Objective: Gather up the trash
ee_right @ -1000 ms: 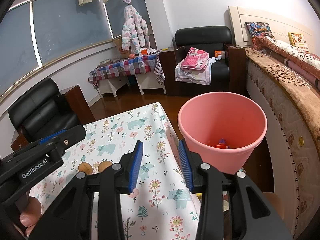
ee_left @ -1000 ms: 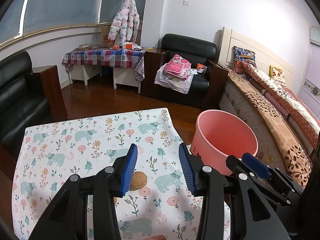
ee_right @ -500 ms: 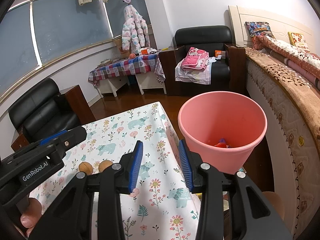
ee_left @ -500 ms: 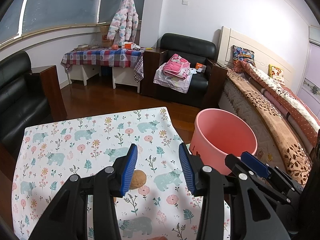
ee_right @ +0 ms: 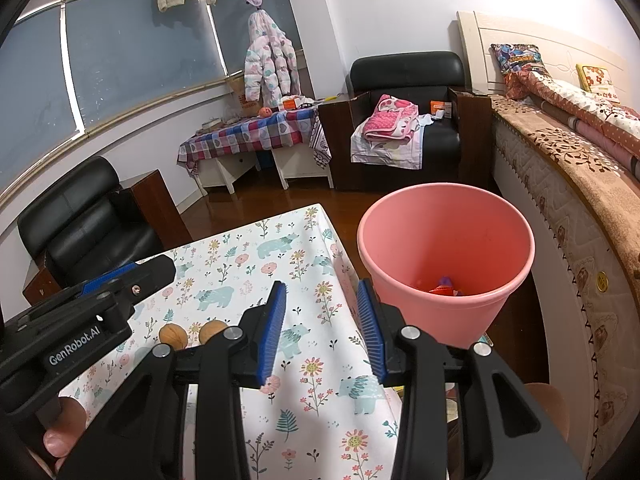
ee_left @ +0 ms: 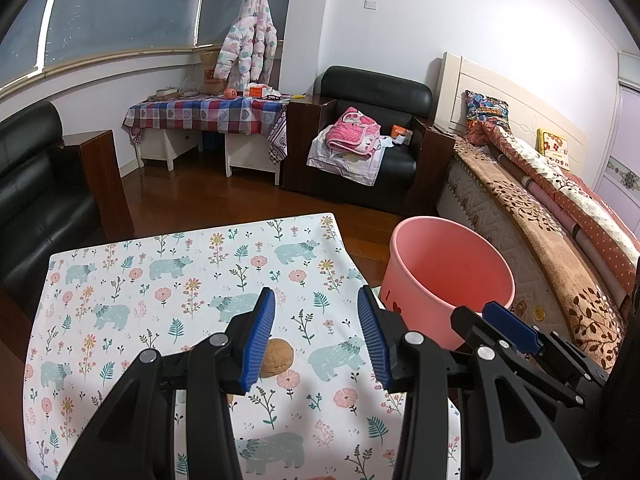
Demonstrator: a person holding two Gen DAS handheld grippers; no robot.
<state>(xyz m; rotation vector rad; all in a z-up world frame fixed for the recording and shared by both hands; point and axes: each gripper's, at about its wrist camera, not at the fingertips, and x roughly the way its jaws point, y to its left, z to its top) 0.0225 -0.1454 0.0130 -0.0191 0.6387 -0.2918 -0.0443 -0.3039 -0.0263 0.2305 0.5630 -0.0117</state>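
Two brown walnuts lie on the floral tablecloth (ee_left: 168, 280). In the left wrist view one walnut (ee_left: 277, 358) shows just right of my left finger; the other is mostly hidden behind that finger. In the right wrist view both walnuts (ee_right: 173, 335) (ee_right: 212, 330) sit left of my right gripper. My left gripper (ee_left: 316, 338) hovers open above the cloth with nothing between its blue pads. My right gripper (ee_right: 322, 330) is open too, over the table's right edge. The pink bucket (ee_right: 446, 248) stands on the floor right of the table, with scraps at its bottom (ee_right: 444, 290).
A bed (ee_left: 560, 208) runs along the right, close behind the bucket (ee_left: 450, 276). A black armchair (ee_left: 372, 136) with pink cloth, a checked side table (ee_left: 204, 114) and a black sofa (ee_left: 36, 196) ring the wooden floor. The left gripper's body (ee_right: 80, 312) fills the lower left of the right wrist view.
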